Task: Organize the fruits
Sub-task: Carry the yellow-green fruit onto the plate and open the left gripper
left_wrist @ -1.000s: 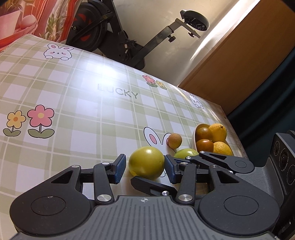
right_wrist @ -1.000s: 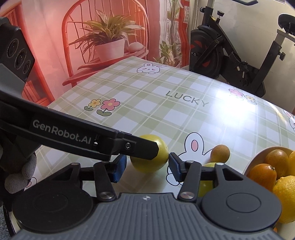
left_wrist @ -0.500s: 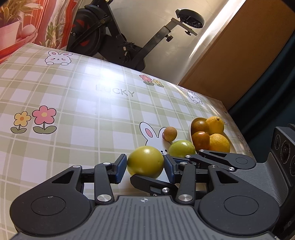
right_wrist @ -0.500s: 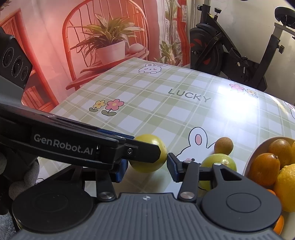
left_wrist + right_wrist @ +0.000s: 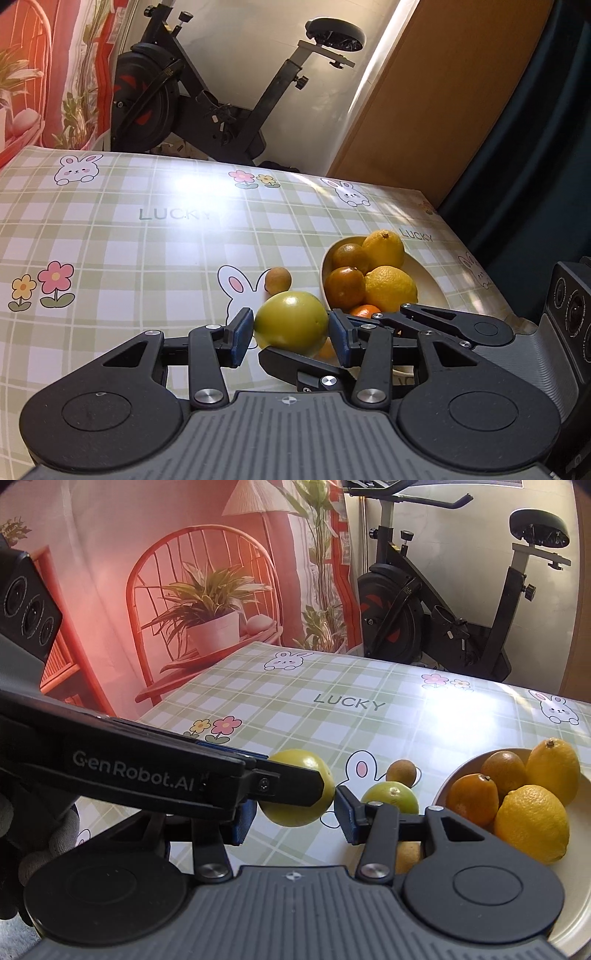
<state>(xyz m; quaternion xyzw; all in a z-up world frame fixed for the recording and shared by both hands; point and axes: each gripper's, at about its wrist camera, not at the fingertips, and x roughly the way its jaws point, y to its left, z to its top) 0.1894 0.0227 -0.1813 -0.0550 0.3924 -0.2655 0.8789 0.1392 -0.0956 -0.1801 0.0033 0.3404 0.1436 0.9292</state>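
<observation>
A large yellow-green fruit [image 5: 291, 321] hangs just above the checked tablecloth [image 5: 129, 258]. My left gripper [image 5: 291, 334] is shut on it, blue pads on its left and right sides. My right gripper [image 5: 295, 818] comes in crosswise and is shut on the same green fruit [image 5: 299, 788]. One of its fingers [image 5: 295, 363] passes under the near side. A cream bowl [image 5: 428, 280] of oranges and lemons sits to the right. A second green fruit [image 5: 389, 797] and a small brown fruit [image 5: 400, 771] lie on the table beside the bowl [image 5: 580, 878].
An orange fruit [image 5: 406, 853] lies under my right finger by the bowl. An exercise bike [image 5: 207, 103] stands beyond the table's far edge, and a wooden door [image 5: 443, 110] is at the back right. A gloved hand [image 5: 37, 849] holds the left gripper.
Both grippers have risen together with the green fruit, lifting it off the cloth and carrying it closer to the bowl. The right jaws narrowed slightly onto it.
</observation>
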